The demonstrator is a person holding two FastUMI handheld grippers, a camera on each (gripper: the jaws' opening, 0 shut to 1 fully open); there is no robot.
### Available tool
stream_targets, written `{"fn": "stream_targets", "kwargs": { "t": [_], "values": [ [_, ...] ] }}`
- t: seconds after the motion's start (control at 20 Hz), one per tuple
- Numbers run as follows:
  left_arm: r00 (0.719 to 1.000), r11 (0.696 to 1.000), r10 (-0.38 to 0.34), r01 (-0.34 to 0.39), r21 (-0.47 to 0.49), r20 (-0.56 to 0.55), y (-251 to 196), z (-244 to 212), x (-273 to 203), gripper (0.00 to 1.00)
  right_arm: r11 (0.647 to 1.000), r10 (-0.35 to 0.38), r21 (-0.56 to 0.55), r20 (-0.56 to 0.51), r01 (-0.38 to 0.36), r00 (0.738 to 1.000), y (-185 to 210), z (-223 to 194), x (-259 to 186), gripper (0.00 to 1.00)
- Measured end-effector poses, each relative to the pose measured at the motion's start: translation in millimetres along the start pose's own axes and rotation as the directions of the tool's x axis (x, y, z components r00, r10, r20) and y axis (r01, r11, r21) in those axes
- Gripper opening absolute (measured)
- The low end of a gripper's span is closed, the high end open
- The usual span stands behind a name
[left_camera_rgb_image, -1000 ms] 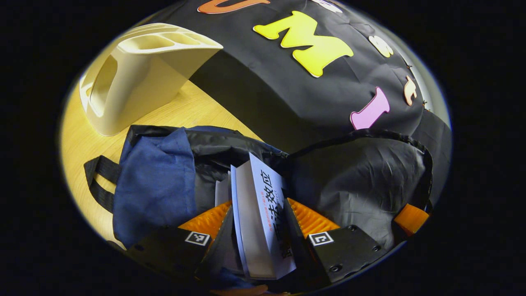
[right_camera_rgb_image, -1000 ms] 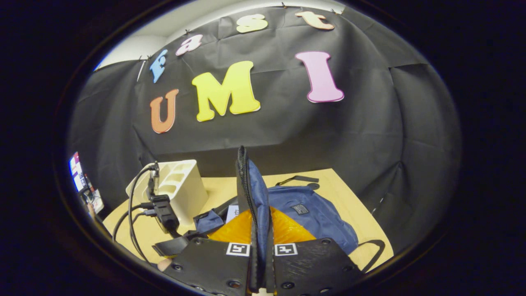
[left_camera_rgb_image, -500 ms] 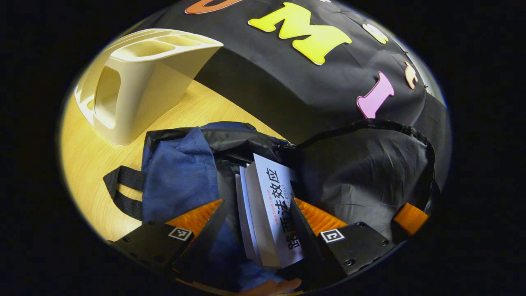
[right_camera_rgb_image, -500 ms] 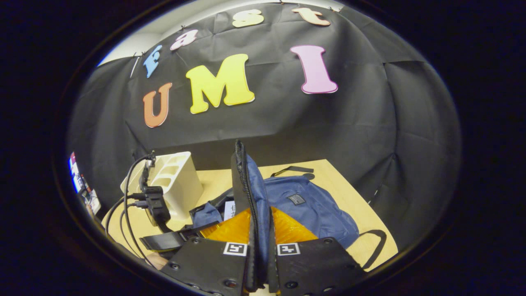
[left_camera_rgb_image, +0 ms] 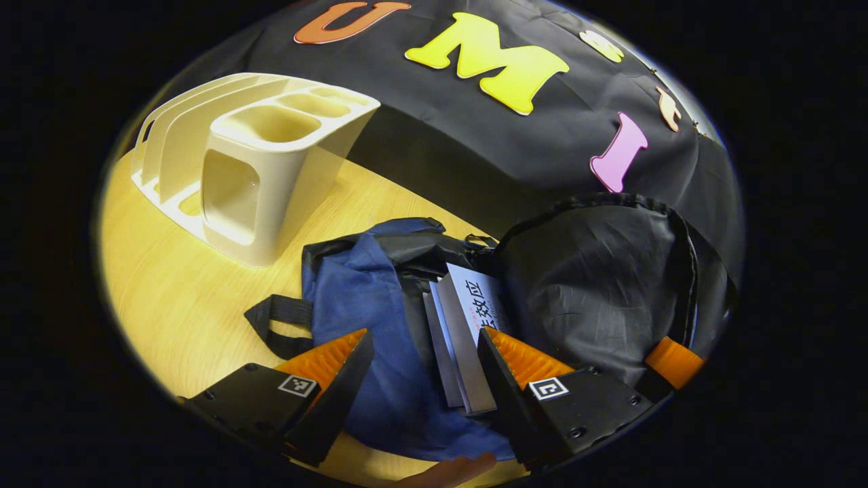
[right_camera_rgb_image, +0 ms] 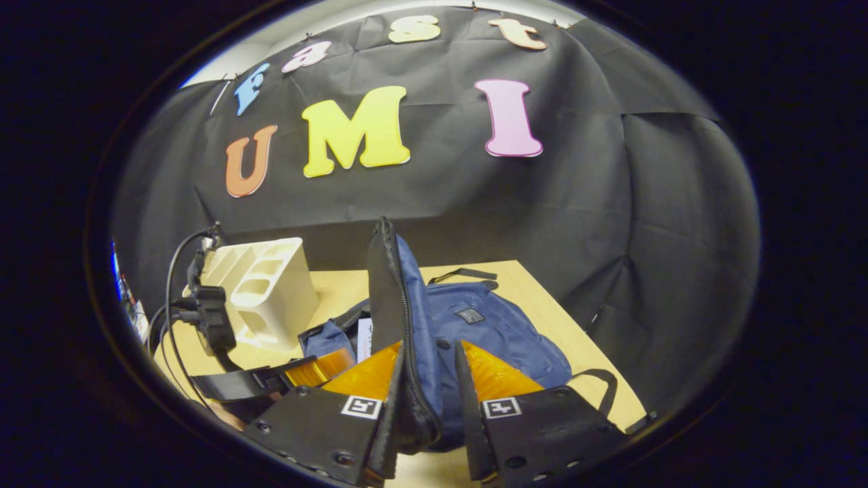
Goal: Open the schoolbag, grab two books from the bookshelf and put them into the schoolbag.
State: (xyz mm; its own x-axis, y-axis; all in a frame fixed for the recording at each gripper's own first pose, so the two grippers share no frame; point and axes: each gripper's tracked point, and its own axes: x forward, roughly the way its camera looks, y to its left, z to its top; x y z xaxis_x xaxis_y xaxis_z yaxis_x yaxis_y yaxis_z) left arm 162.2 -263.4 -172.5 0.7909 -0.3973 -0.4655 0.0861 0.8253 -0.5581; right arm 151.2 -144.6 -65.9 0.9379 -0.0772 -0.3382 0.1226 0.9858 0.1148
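Observation:
The blue schoolbag (left_camera_rgb_image: 366, 305) lies open on the wooden table, its black-lined flap (left_camera_rgb_image: 597, 285) standing up on the right. Two books (left_camera_rgb_image: 468, 318) rest inside the opening, the white-covered one on top. My left gripper (left_camera_rgb_image: 426, 335) hovers open just above and short of them, holding nothing. In the right gripper view the flap's zipper edge (right_camera_rgb_image: 390, 285) stands upright between the fingers of my right gripper (right_camera_rgb_image: 429, 346), whose jaws are parted with the fabric loose between them. The left gripper (right_camera_rgb_image: 319, 369) shows low at the left there.
The cream bookshelf (left_camera_rgb_image: 258, 156) stands at the table's back left, its slots bare (right_camera_rgb_image: 261, 288). A black strap (left_camera_rgb_image: 271, 325) lies on the table (left_camera_rgb_image: 169, 285) beside the bag. Another strap (right_camera_rgb_image: 461, 273) trails behind the bag. A fingertip (left_camera_rgb_image: 447, 471) shows at the bottom edge.
My left gripper let go of the white book and drew back; the book now sits lower in the bag. My right gripper's fingers spread apart around the flap.

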Motion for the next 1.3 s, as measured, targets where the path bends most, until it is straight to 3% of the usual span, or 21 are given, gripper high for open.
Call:
{"fn": "stream_targets", "kwargs": {
  "t": [0.05,0.25,0.35,0.6,0.65,0.7,0.75,0.85,1.0,1.15,1.3],
  "values": [
    [1.0,1.0,0.004,-0.004,-0.005,-0.001,3,1,-6,0.97,1.0,-0.008,0.001,-0.001,0.008,1.0,1,-2,-2,0.49],
    [0.998,0.999,0.036,-0.035,-0.005,0.043,26,13,-32,0.97,1.0,0.001,0.016,-0.006,-0.001,1.0,12,-11,-9,0.63],
    [0.994,0.998,0.062,-0.064,0.018,0.087,43,24,-50,0.97,1.0,-0.005,0.017,-0.002,0.005,1.0,14,-14,-11,0.79],
    [0.974,0.988,0.127,-0.14,0.06,0.189,86,47,-100,0.97,0.999,-0.02,0.031,0.018,0.019,1.0,20,-17,-19,0.88],
    [0.97,0.987,0.126,-0.143,0.068,0.209,92,52,-110,0.97,0.999,-0.024,0.034,0.025,0.023,0.999,21,-17,-22,0.84],
    [0.966,0.986,0.129,-0.149,0.075,0.225,100,56,-123,0.97,0.999,-0.02,0.038,0.035,0.018,0.999,24,-16,-27,0.95],
    [0.959,0.983,0.139,-0.163,0.079,0.247,108,60,-134,0.97,0.999,-0.016,0.039,0.046,0.015,0.999,26,-15,-32,0.98],
    [0.947,0.98,0.141,-0.174,0.092,0.29,121,71,-158,0.97,0.999,-0.025,0.037,0.071,0.022,0.997,26,-14,-41,0.99],
    [0.91,0.96,0.183,-0.247,0.131,0.371,142,85,-204,0.97,0.999,-0.038,0.037,0.102,0.034,0.994,27,-14,-60,0.99],
    [0.861,0.916,0.193,-0.33,0.229,0.47,143,99,-258,0.97,1.0,-0.003,0.027,0.142,-0.001,0.99,40,-12,-91,0.99],
    [0.836,0.876,0.196,-0.385,0.292,0.513,135,103,-287,0.97,1.0,0.0,-0.004,0.207,0.001,0.978,43,-7,-121,0.99]
  ]
}}
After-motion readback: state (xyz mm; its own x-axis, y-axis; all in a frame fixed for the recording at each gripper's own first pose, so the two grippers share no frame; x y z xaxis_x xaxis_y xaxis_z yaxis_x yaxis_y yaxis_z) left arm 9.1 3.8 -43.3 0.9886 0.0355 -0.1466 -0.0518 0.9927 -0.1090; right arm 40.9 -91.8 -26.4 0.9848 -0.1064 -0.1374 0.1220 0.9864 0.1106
